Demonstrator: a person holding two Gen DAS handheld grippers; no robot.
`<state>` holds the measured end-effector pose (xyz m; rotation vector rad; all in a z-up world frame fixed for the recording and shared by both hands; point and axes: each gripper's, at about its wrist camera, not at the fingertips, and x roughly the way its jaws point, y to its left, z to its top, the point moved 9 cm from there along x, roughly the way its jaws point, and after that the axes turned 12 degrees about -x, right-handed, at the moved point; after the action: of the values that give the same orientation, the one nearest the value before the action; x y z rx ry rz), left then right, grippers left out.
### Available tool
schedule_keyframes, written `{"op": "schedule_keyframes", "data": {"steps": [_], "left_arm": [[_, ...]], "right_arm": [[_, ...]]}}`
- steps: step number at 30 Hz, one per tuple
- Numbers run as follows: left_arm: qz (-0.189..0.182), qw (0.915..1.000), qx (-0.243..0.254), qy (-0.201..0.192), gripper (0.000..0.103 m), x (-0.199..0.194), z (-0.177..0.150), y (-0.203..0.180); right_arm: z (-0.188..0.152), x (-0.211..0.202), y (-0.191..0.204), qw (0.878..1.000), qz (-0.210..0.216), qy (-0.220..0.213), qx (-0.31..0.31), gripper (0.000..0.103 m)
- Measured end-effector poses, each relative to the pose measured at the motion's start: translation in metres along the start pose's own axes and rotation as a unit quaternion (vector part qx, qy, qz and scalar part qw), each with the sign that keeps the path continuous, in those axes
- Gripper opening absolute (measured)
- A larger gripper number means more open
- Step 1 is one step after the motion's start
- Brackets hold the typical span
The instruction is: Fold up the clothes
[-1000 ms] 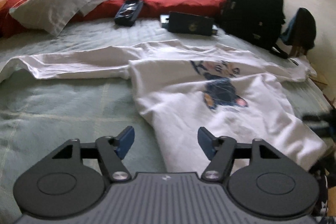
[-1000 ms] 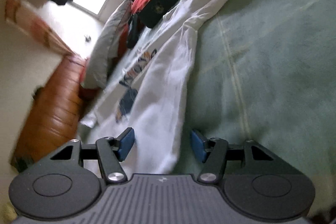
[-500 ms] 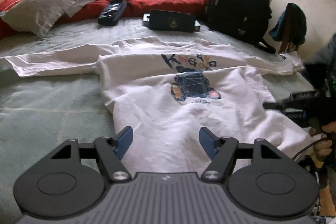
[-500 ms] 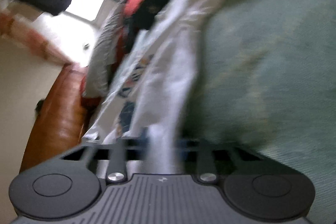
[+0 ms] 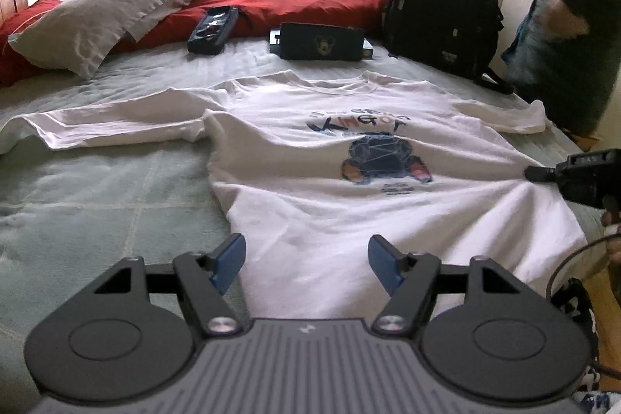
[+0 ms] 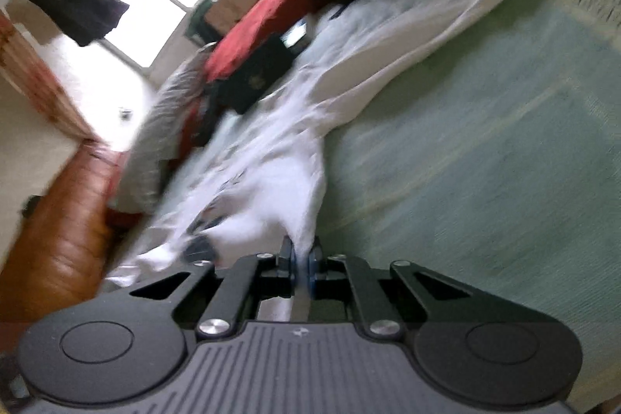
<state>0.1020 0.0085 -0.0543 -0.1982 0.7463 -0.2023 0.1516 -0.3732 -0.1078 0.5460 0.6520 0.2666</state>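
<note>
White t-shirt lies print-up across the middle of the bed, hem at the near edge, sleeves spread toward the sides. Right gripper is clamped on the shirt's right side edge, likely to lift it for a fold. Left gripper hovers wide open over the hem, holding nothing, pillow and backpack at the far edge

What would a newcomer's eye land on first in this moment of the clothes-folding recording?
The white T-shirt with a dark bear print, spread across the pale green bedspread, dominates the left wrist view. At its right edge the right hand-held gripper is shut on a pinch of the shirt's cloth, while the left hand-held gripper stands open over the near hem. Behind lie a black backpack and a red cushion.
</note>
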Motion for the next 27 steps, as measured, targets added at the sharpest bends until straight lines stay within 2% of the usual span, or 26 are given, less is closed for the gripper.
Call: {"op": "schedule_keyframes", "data": {"steps": [3,6,10,14,16,18,22,27], "left_arm": [[-0.002,1.0,0.0,0.0,0.07,-0.003,-0.001,-0.001],[0.003,1.0,0.001,0.003,0.075,-0.006,-0.005,0.001],[0.02,0.9997,0.002,0.014,0.078,-0.007,-0.009,0.008],[0.049,0.9985,0.008,0.022,0.085,-0.008,-0.012,0.017],[0.063,0.9977,0.011,0.022,0.087,-0.01,-0.013,0.021],[0.072,0.997,0.012,0.025,0.088,-0.012,-0.014,0.026],[0.093,0.9953,0.013,0.026,0.089,-0.019,-0.015,0.041],[0.12,0.9926,-0.008,0.016,0.091,-0.033,-0.014,0.069]], "right_arm": [[0.001,0.004,-0.008,0.999,-0.027,0.013,-0.009,0.009],[-0.004,0.005,-0.001,0.996,-0.062,0.031,-0.051,0.014],[-0.008,-0.016,0.017,0.987,-0.109,0.017,-0.119,0.039],[-0.008,-0.034,0.056,0.972,-0.125,0.003,-0.198,0.065],[-0.012,-0.036,0.08,0.963,-0.122,0.004,-0.24,0.073],[-0.017,-0.034,0.104,0.954,-0.114,0.01,-0.278,0.077],[-0.036,-0.017,0.155,0.934,-0.085,0.033,-0.344,0.089],[-0.068,0.015,0.216,0.912,-0.039,0.077,-0.401,0.091]]}}
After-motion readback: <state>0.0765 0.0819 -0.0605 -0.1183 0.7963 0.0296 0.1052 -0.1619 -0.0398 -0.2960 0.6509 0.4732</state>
